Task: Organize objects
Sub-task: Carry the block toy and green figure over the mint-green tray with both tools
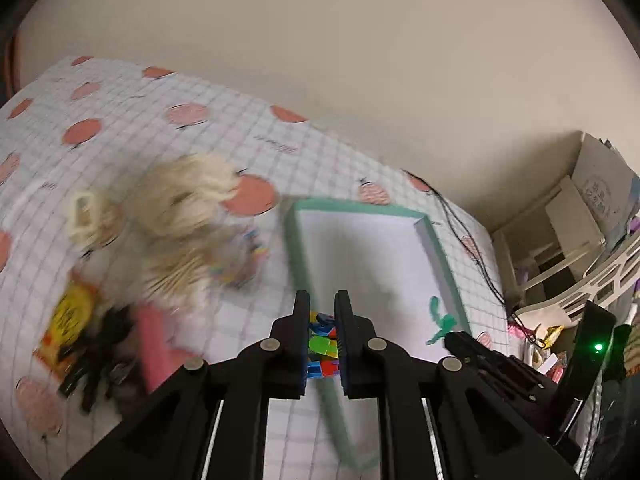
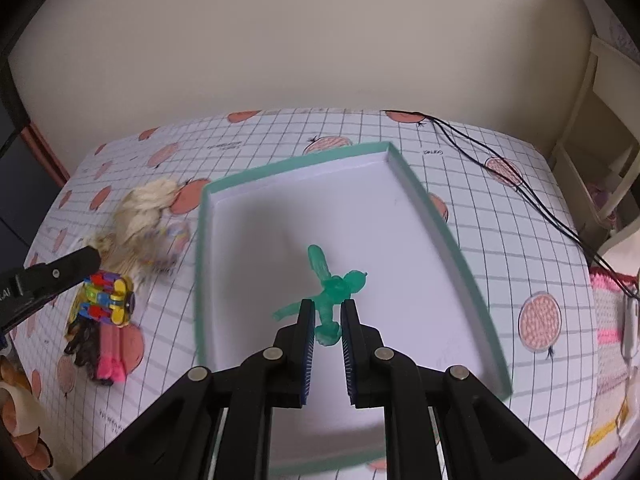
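Right wrist view: left claw (image 2: 86, 276) grips multicoloured block toy (image 2: 106, 298) over tabletop (image 2: 520, 208), beside fluffy toy (image 2: 140, 208). Teal-rimmed tray (image 2: 440, 216) mostly bare inside. Right claw (image 2: 327, 322) clamps green figure (image 2: 334, 292) above tray floor. Print unreadable.

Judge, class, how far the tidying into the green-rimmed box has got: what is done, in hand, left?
Done: nothing rests loose in the box yet. In hand: the right gripper holds the green figure over the box; the left gripper is clamped on the colourful block toy. Left: the fluffy cream toy and pink and black items remain on the cloth.
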### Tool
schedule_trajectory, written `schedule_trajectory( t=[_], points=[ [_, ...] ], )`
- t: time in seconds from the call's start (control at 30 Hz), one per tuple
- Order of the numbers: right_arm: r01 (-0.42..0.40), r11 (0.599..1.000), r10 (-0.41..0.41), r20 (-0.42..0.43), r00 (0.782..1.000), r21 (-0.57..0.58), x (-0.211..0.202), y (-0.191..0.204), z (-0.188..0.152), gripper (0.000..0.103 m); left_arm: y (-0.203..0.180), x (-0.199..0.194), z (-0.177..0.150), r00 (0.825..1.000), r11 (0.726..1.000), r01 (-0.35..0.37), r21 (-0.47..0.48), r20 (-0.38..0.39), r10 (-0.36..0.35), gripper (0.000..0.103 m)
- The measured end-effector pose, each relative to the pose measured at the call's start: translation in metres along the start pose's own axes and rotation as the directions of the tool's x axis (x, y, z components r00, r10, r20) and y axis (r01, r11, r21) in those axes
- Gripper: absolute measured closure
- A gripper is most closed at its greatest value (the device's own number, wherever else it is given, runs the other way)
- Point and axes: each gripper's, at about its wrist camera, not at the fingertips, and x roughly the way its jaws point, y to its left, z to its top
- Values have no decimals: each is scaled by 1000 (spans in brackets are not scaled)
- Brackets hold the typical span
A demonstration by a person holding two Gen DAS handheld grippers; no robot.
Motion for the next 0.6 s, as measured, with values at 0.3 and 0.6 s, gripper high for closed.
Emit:
schedule_trajectory(
  t=[0.3, 0.6],
  points=[
    [14, 1000, -14, -25, 1000, 0, 46, -15, 29, 89, -26, 71, 21, 999, 999, 21, 41, -49, -19, 91],
    [22, 1000, -22, -35, 999, -1, 83, -27, 49, 89, -30, 121, 36, 997, 999, 4, 35, -81, -1, 91]
  ],
)
